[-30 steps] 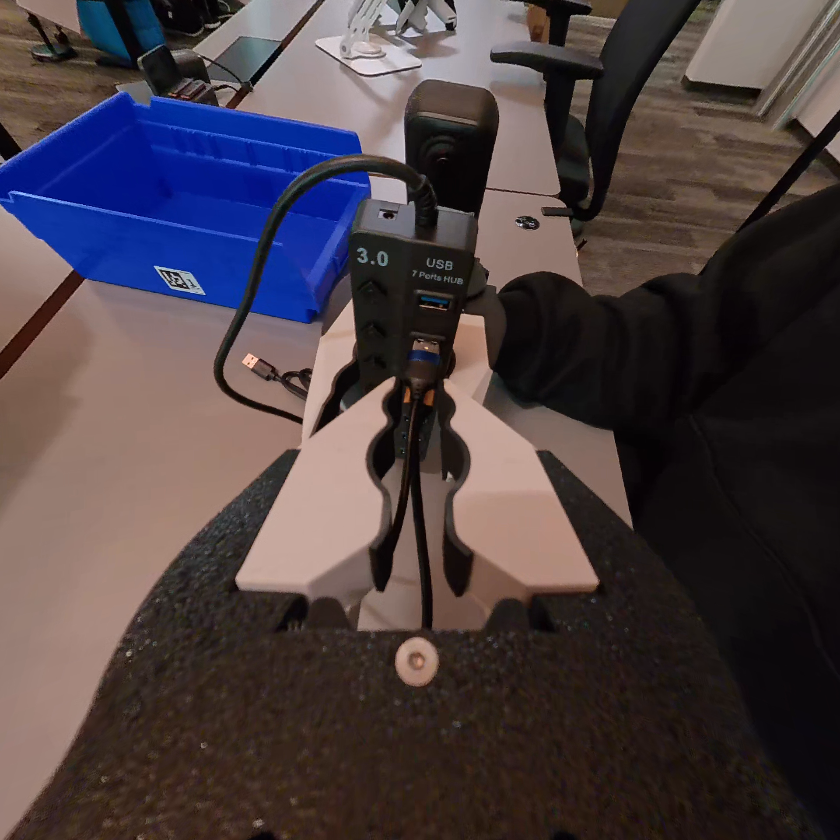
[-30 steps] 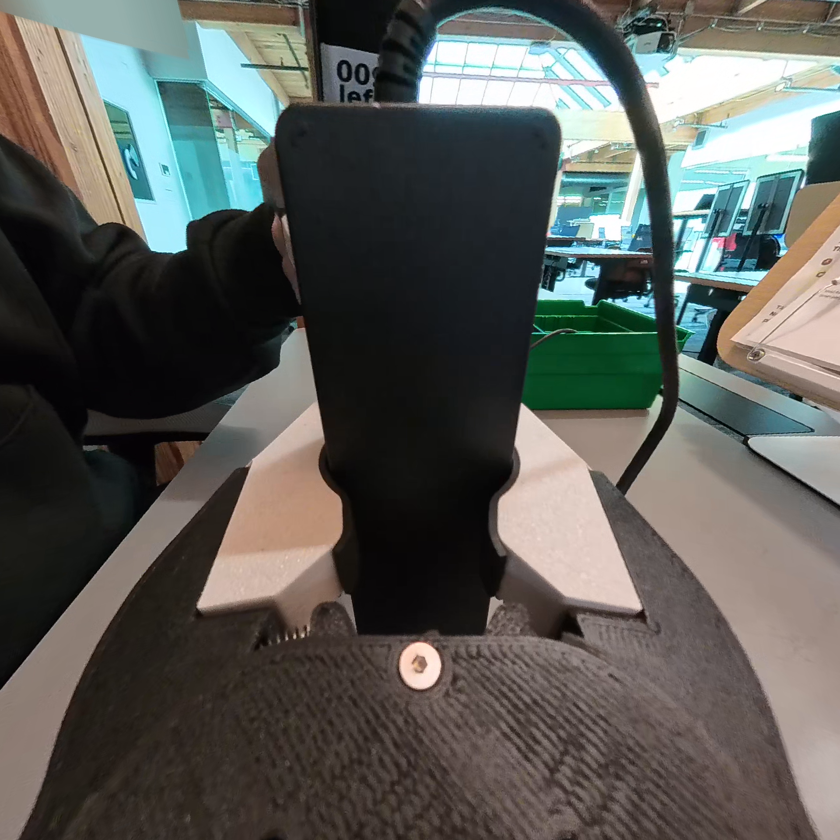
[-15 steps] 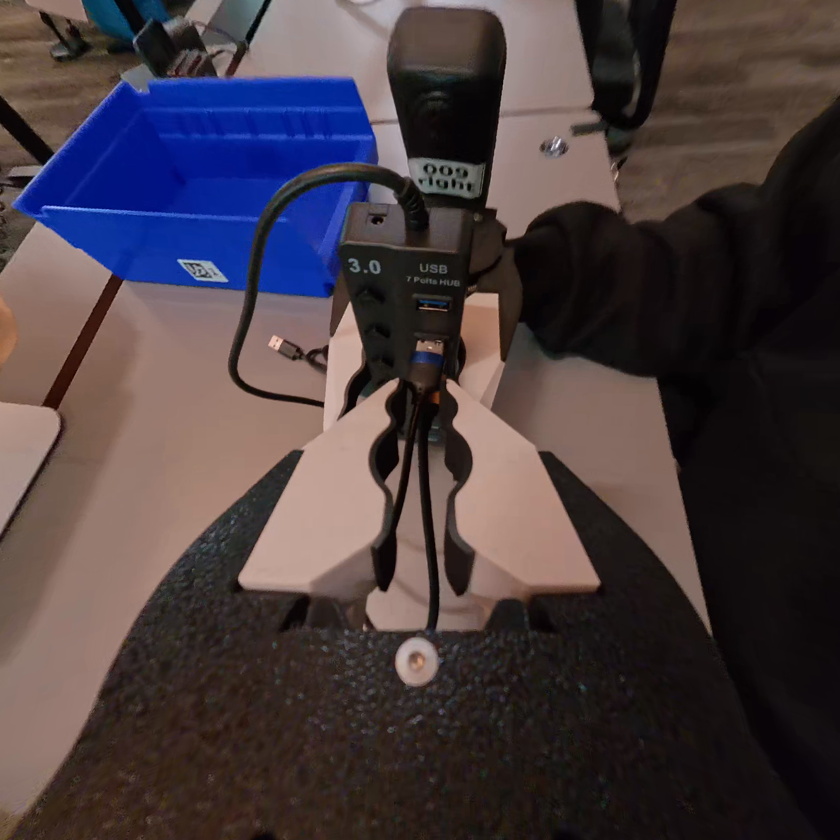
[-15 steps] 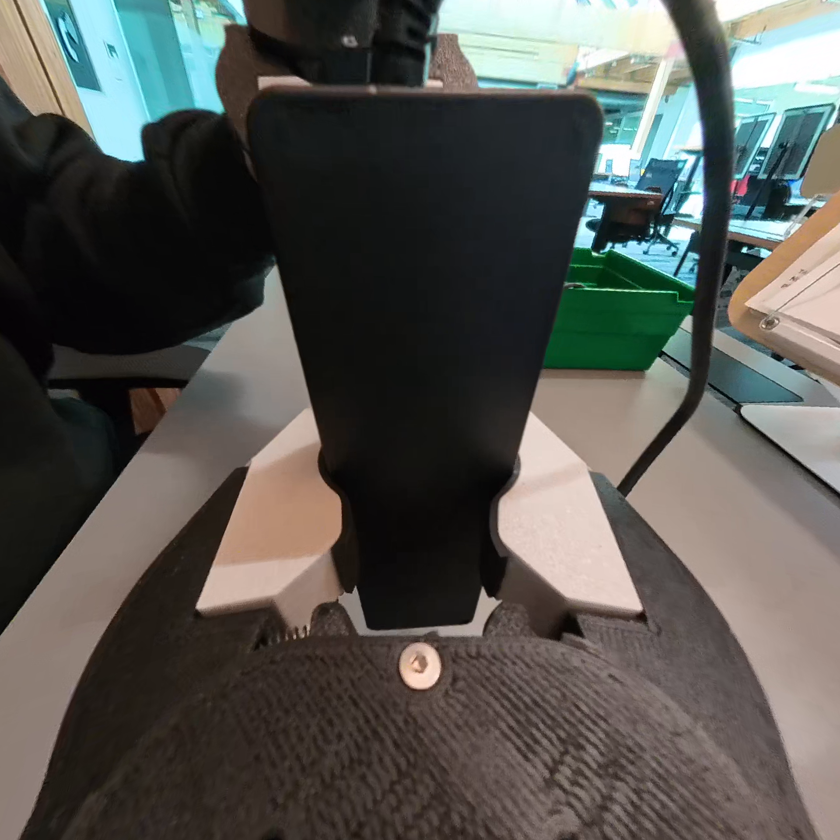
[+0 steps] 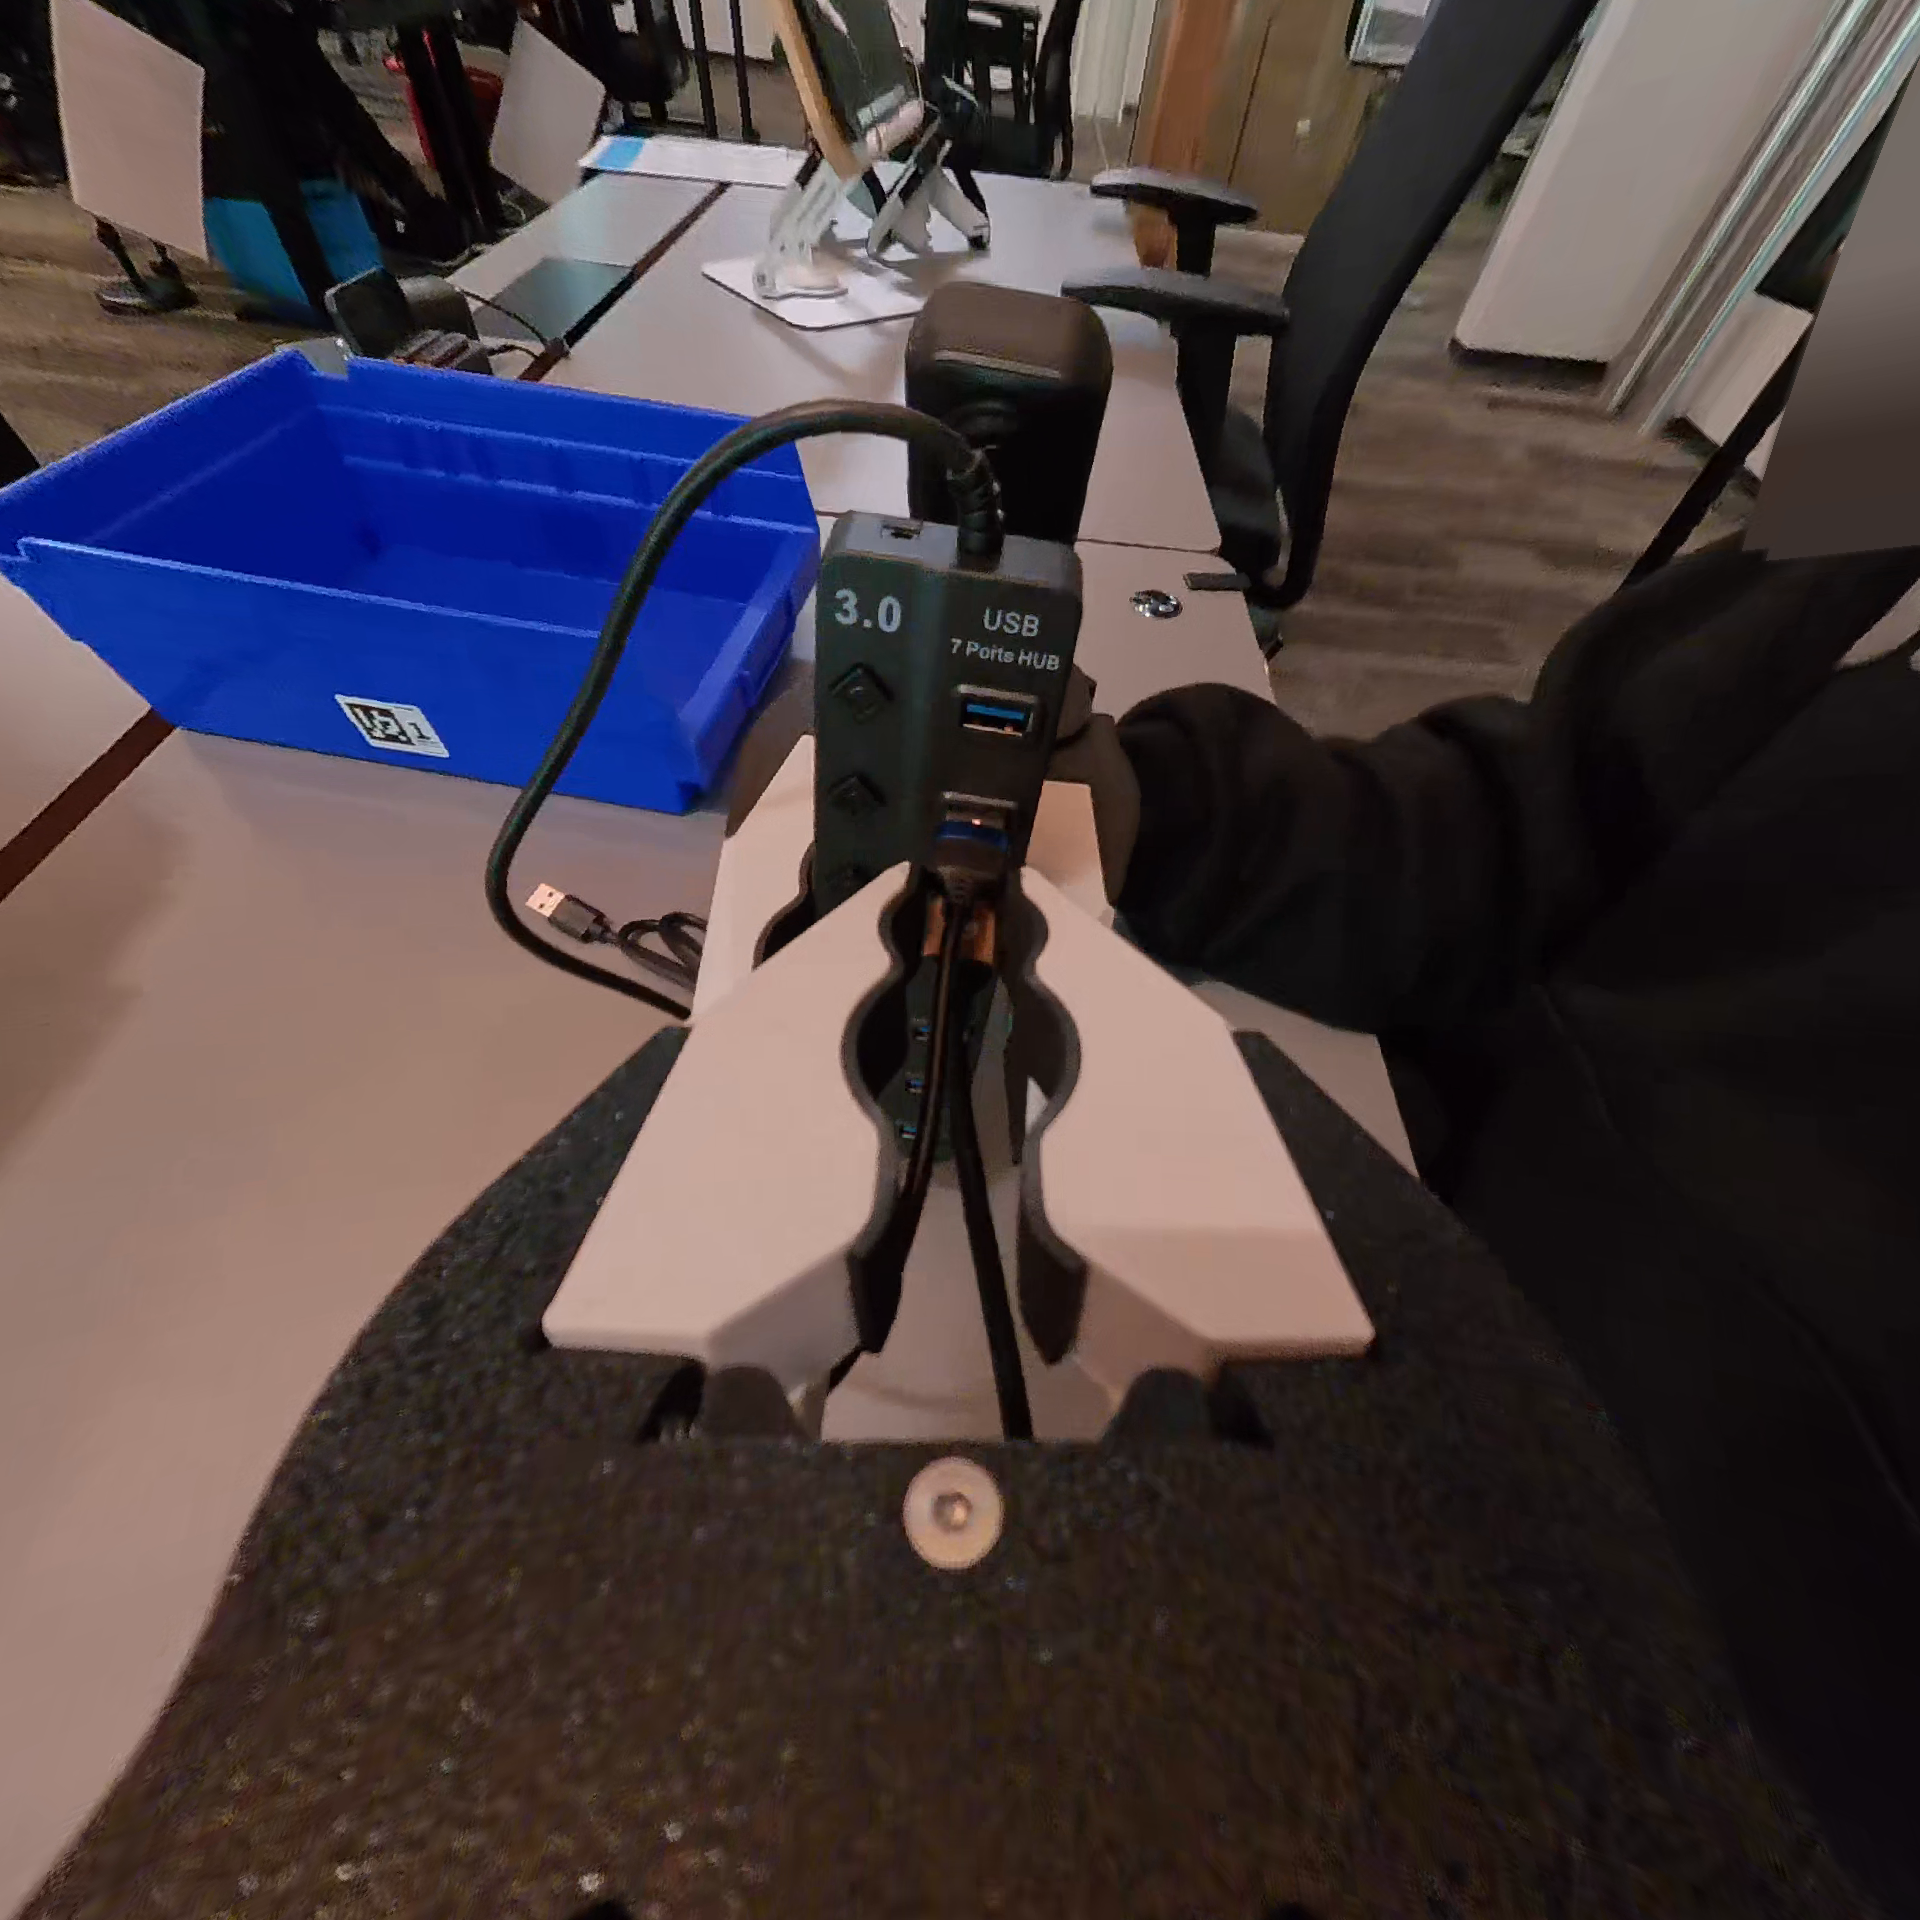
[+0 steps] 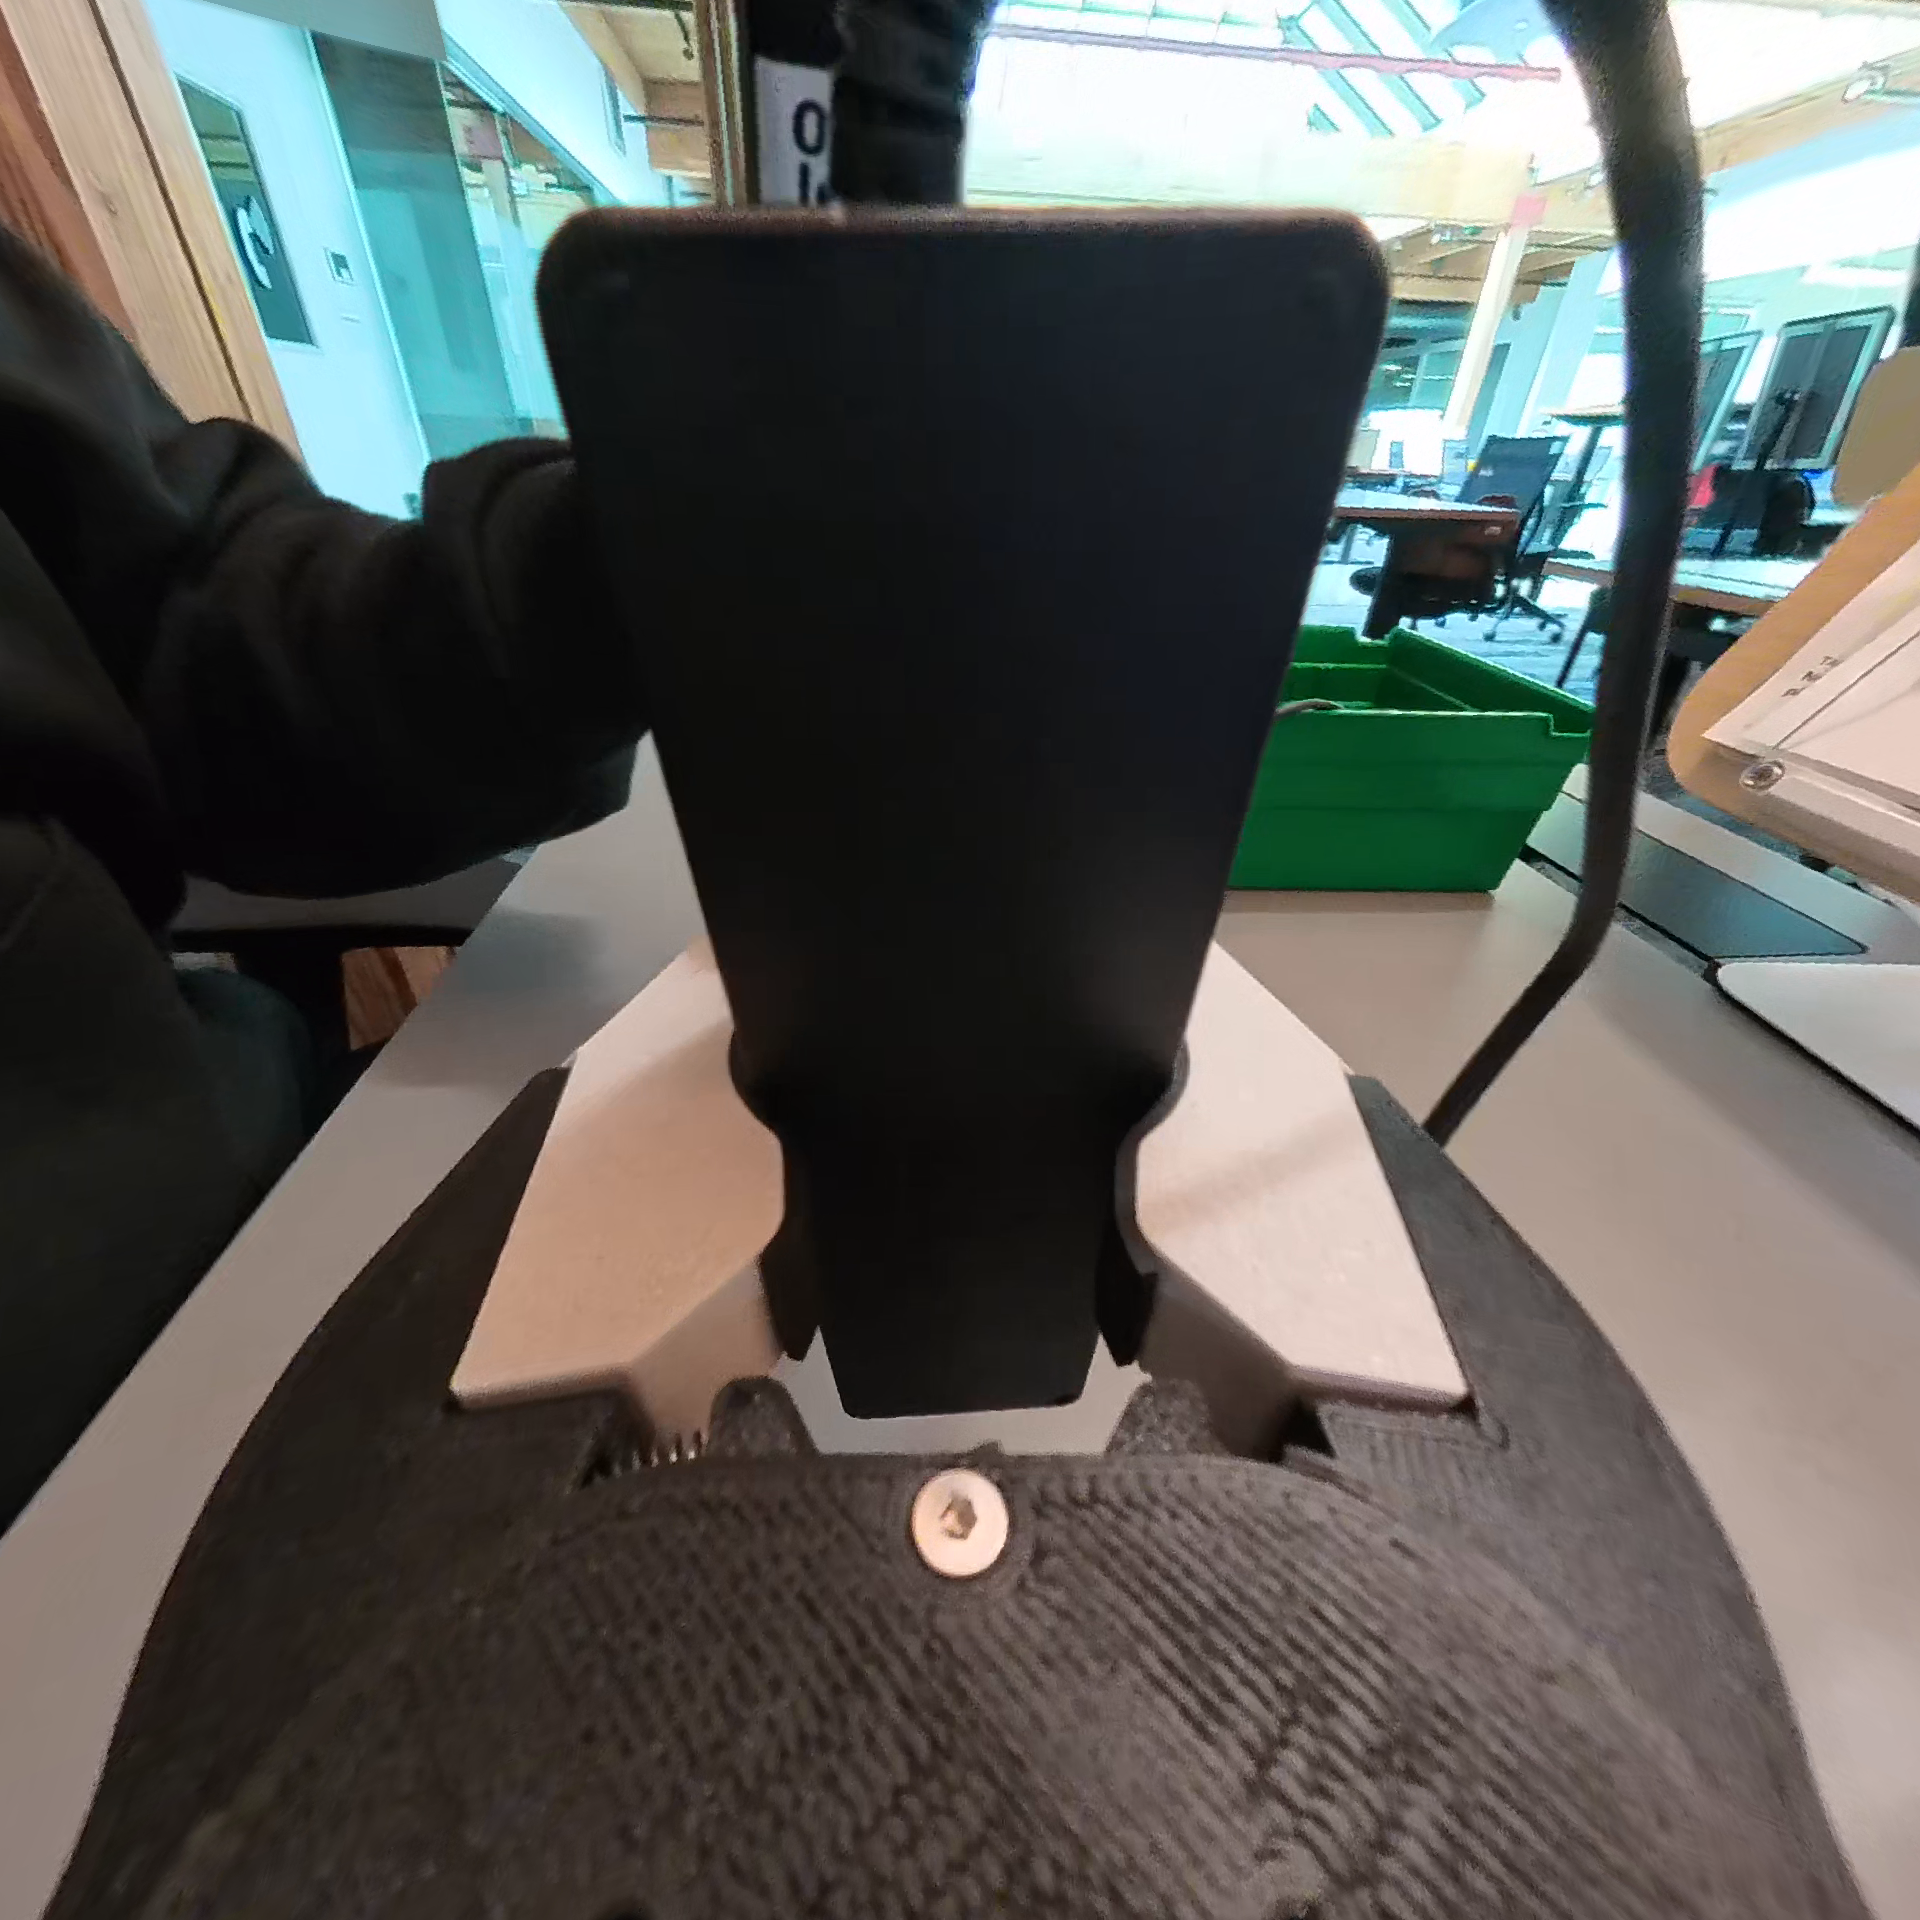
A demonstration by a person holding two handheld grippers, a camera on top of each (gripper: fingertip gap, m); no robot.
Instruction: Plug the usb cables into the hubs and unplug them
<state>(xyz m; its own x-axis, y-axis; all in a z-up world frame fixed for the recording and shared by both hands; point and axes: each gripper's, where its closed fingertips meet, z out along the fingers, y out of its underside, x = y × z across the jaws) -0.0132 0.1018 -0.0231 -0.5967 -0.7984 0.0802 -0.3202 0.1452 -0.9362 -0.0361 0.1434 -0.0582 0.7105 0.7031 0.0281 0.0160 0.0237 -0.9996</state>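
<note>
A black USB hub [image 5: 940, 665] stands upright, held from behind by my right gripper, whose white fingers [image 5: 743, 883] show beside it. In the right wrist view, my right gripper [image 6: 961, 1049] is shut on the hub's plain back [image 6: 956, 623]. My left gripper [image 5: 956, 909] is shut on a black cable's plug [image 5: 975, 844]. The plug sits in the hub's second port with some metal and blue showing, and its cable [image 5: 987, 1247] runs back between the fingers. The hub's own cable [image 5: 613, 644] arcs left down to the table, and its plug end [image 5: 561, 909] lies loose there.
A blue bin [image 5: 416, 582] stands on the table at the left beyond the hub. A green bin [image 6: 1392, 769] is on the far side in the right wrist view, with a paper stand [image 6: 1818, 707] next to it. A person's black sleeve [image 5: 1403, 821] is at the right, and an office chair [image 5: 1299, 312] stands behind.
Both views swung down and back up as the hub and grippers tilted together. The plug stays at the second port, and both grips are unchanged.
</note>
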